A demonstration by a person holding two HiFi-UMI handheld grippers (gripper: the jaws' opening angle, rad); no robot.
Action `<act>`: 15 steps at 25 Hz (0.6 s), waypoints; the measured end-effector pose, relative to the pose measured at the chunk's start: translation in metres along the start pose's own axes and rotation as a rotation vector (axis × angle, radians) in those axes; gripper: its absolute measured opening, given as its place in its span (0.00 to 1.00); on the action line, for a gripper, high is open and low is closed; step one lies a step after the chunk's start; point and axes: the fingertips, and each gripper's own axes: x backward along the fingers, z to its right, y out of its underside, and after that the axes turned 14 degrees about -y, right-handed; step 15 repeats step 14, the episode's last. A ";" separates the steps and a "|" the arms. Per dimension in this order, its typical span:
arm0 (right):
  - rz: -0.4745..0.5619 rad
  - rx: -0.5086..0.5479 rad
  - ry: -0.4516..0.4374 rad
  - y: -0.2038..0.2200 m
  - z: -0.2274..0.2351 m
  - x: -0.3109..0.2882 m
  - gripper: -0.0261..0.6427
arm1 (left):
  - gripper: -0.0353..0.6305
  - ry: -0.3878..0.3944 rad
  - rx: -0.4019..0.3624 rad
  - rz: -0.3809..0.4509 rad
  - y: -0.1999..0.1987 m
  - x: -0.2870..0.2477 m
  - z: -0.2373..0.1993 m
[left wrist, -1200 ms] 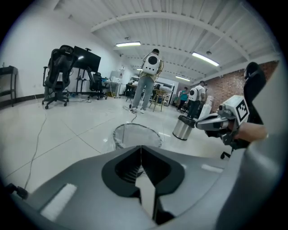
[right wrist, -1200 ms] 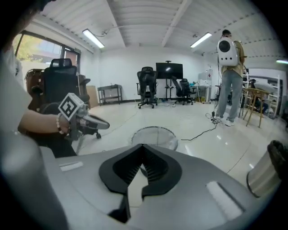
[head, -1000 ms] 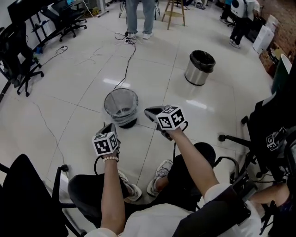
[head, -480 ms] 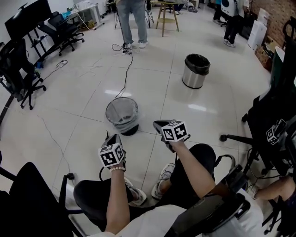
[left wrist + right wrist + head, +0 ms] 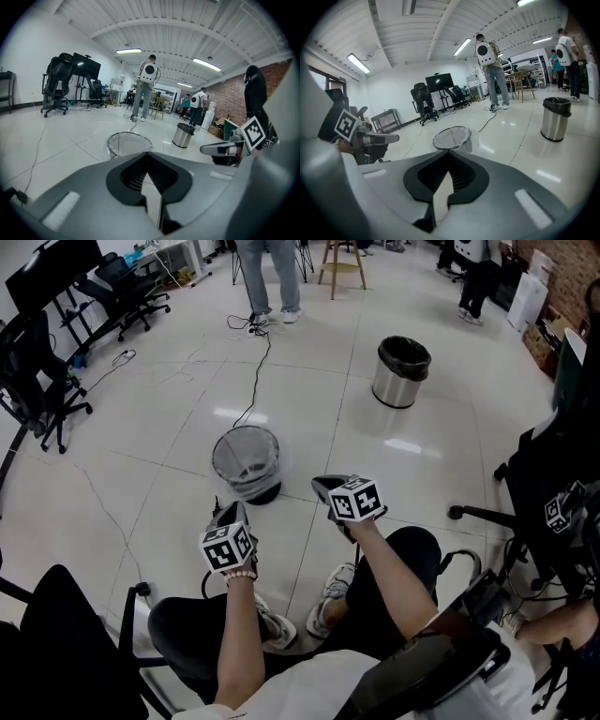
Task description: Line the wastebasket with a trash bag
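Note:
The wire-mesh wastebasket [image 5: 247, 460] stands on the white tile floor ahead of the seated person's knees. A thin clear bag shows over its rim and down its sides [image 5: 452, 137], and the same basket [image 5: 127, 142] appears in the left gripper view. My left gripper [image 5: 225, 511] hovers short of the basket, jaws shut with nothing between them. My right gripper [image 5: 320, 487] hangs to the basket's right, also shut and empty. Neither touches the basket. Each gripper view shows closed jaws, left gripper [image 5: 150, 159] and right gripper [image 5: 449, 159], pointing toward the basket.
A steel bin [image 5: 400, 371] with a black liner stands farther off to the right. A cable [image 5: 255, 381] runs over the floor toward a standing person [image 5: 267, 277]. Office chairs [image 5: 37, 371] line the left; a wooden stool [image 5: 342, 263] stands at the back, and a dark chair [image 5: 553, 493] at the right.
Both grippers have drawn back from the basket toward the person; the right one also sank and rolled a little. Both jaws stayed shut.

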 end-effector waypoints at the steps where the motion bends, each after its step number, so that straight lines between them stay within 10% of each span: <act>1: -0.003 0.006 0.001 0.000 -0.001 0.000 0.04 | 0.07 0.001 0.001 0.000 0.000 -0.001 0.001; 15: -0.009 0.016 0.010 0.002 -0.004 0.003 0.04 | 0.07 0.002 0.000 -0.006 0.006 0.002 0.003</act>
